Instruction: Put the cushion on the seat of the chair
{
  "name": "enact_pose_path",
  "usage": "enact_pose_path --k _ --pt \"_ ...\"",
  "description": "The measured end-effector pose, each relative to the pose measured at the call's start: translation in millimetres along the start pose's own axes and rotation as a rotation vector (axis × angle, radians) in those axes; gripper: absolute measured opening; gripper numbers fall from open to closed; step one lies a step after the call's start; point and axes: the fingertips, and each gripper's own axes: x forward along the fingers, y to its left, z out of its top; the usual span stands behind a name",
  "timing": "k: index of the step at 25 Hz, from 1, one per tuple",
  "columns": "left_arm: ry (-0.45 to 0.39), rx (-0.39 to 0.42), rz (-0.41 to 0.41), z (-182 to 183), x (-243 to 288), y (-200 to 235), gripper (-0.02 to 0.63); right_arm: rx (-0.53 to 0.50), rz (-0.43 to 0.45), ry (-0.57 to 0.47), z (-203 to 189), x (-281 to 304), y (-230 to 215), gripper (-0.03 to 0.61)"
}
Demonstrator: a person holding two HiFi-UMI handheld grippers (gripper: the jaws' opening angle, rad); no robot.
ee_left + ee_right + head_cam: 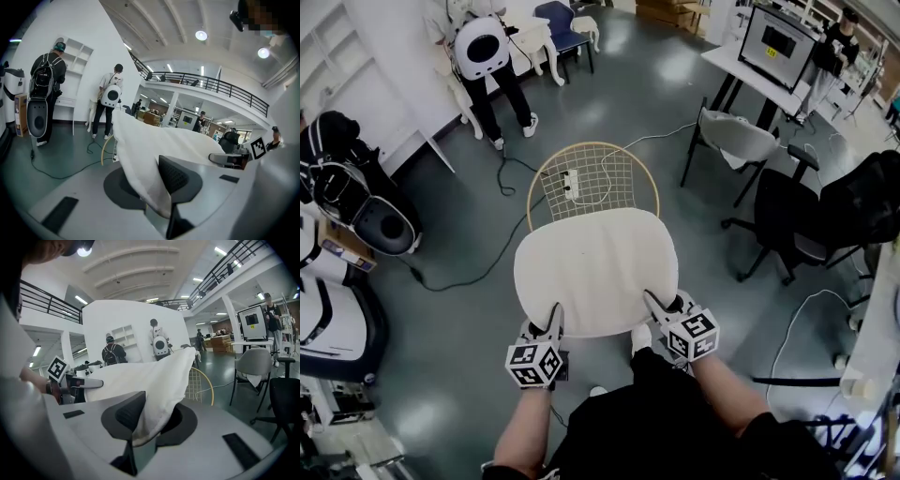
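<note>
A white oval cushion [595, 267] hangs level in the air, held by its near edge at both corners. My left gripper [553, 323] is shut on the near left corner, where the fabric [140, 164] is pinched between the jaws. My right gripper [658, 307] is shut on the near right corner, with the cloth [154, 404] folded into its jaws. Beyond and below the cushion stands the chair [598, 176], a round wire-grid seat with a pale wooden rim; its near half is hidden by the cushion.
A person with a white backpack [483, 47] stands at the far left. Black cables [473, 272] trail over the grey floor. A grey chair [736, 141] and black office chairs [806, 216] stand at the right, beside a desk with a monitor [778, 42]. Equipment [347, 197] lines the left wall.
</note>
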Motion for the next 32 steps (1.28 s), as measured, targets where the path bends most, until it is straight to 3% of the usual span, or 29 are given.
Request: enact_pose_path --k 10,19,32 --pt "0.032 0.002 0.04 36.8 102.7 -6.4 0.1 0.012 0.015 0.036 34.1 53.4 -90.6 0.081" --pt "0.063 0.009 0.085 53.5 164.4 3.1 0.103 0.029 0.022 0.061 52.2 98.8 -140.5 0.081" --pt "0.141 -0.011 0.071 20.3 245.3 60.6 0.106 0.058 -0.016 0.132 11.6 180.2 -180.9 0.081"
